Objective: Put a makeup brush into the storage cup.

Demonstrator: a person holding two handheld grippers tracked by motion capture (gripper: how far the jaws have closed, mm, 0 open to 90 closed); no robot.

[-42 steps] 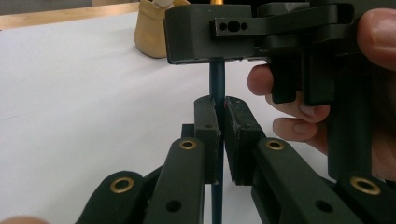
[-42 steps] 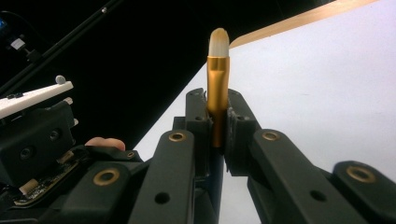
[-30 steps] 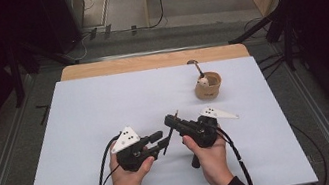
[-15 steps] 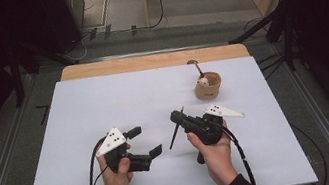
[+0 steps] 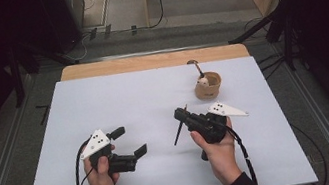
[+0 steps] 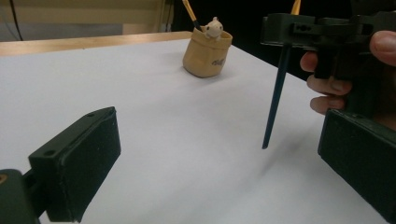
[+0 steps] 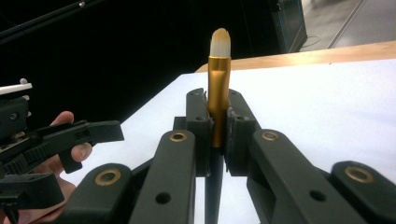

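The table (image 5: 102, 98), covered by a white sheet, carries all items; a strip of bare wood shows along the edge farthest from both grippers.

The left gripper (image 5: 127, 141) sits in the person's left hand (image 5: 99, 177), low over the sheet. Its jaws stand wide apart with nothing between them. In the left gripper view, the two black pads (image 6: 77, 163) frame open white sheet, and the brush hangs ahead of them, toward the right pad.

The right gripper (image 5: 182, 116) sits in the person's right hand (image 5: 218, 149), well apart from the left gripper. Its jaws are pressed onto a makeup brush (image 5: 178, 131), clamping it at the gold ferrule (image 7: 218, 100). In the right gripper view, the pale bristle tip (image 7: 220, 43) rises above the jaws and the dark handle drops below them. In the left gripper view, the handle (image 6: 275, 100) slopes down from the jaws; its pointed end sits at or just above the sheet, and contact cannot be confirmed.

A tan pouch-shaped holder (image 5: 208, 85) stands upright beyond the right gripper, clear of it. A second brush (image 5: 196, 67) stands in the holder, leaning away from the gripper. A small pale animal figure (image 6: 214, 29) sits at the holder's rim, beside that brush.
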